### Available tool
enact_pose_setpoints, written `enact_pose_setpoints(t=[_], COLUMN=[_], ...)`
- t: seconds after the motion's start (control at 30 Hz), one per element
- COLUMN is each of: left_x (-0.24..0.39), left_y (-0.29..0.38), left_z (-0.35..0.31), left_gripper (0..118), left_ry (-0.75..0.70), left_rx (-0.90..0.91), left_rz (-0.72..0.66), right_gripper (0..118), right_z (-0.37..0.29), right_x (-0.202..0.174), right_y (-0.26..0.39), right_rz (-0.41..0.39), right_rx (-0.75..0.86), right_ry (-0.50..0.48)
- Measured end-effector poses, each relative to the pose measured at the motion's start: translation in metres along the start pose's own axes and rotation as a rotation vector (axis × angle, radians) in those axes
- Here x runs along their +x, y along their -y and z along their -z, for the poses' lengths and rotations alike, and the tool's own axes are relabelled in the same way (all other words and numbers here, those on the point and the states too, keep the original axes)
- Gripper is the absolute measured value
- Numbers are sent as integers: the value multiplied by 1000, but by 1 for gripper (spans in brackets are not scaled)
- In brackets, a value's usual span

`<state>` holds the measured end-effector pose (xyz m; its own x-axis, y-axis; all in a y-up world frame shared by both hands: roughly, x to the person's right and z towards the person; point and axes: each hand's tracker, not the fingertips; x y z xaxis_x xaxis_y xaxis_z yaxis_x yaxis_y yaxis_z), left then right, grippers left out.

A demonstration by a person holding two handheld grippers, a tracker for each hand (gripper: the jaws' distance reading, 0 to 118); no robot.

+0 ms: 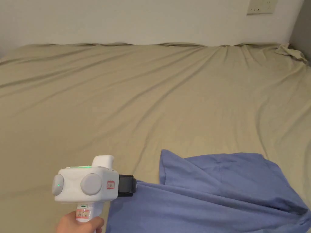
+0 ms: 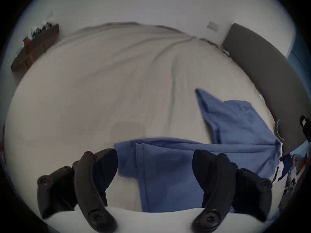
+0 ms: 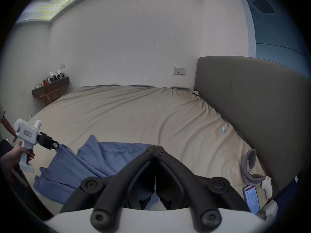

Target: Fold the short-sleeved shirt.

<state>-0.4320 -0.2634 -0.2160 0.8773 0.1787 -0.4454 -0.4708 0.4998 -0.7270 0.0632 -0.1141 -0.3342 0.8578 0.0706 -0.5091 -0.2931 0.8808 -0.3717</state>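
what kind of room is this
Most likely a bedroom. A wide bed under a wrinkled tan sheet takes up most of the space, a padded grey headboard stands at one end, and a small side table sits by the white wall. A blue shirt lies on the bed.
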Motion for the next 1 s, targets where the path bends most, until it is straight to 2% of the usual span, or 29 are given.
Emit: enact_pose_setpoints(t=[0.07,0.1,0.13,0.17,0.2,0.27,0.33,0.43,0.6,0.63,0.67,0.7,0.73,0.93,0.97,1.0], left_x=[10,19,22,26,30,43,42,31,22,21,21,23,25,27,28,27], left_y=[8,9,9,14,18,23,23,20,32,40,46,51,57,76,76,77], left_z=[7,-1,-3,-6,-3,1,-5,-26,-97,-111,-121,-131,-137,-129,-126,-122], left_gripper=[99,78,33,7,7,7,7,7,7,7,7,7,7,7,7,7], left_ry=[-47,-68,-34,-27,32,-76,-62,25,125,148,155,146,137,124,120,120], left_rx=[-4,94,98,105,105,103,101,119,260,294,308,309,321,266,257,248], left_rz=[64,146,162,161,129,214,200,120,13,-7,-13,-2,5,-20,-28,-39], right_gripper=[3,3,3,3,3,3,3,3,3,9,44,108,118,115,106,71], right_z=[9,13,16,20,22,27,29,27,14,14,18,32,39,108,117,125], right_x=[1,0,-1,-2,-3,-5,-7,-8,0,3,7,12,16,21,19,17], right_y=[3,4,6,8,9,13,16,18,14,13,14,18,26,70,77,83], right_rz=[-1,-4,-5,-4,-1,11,16,22,35,43,47,57,72,161,162,152], right_rx=[-20,-28,-31,-34,-37,-49,-61,-68,-58,-99,-138,-250,-281,-478,-505,-541], right_ry=[1,5,6,7,6,-2,-8,-21,-30,-24,-33,-71,-112,-108,-125,-144])
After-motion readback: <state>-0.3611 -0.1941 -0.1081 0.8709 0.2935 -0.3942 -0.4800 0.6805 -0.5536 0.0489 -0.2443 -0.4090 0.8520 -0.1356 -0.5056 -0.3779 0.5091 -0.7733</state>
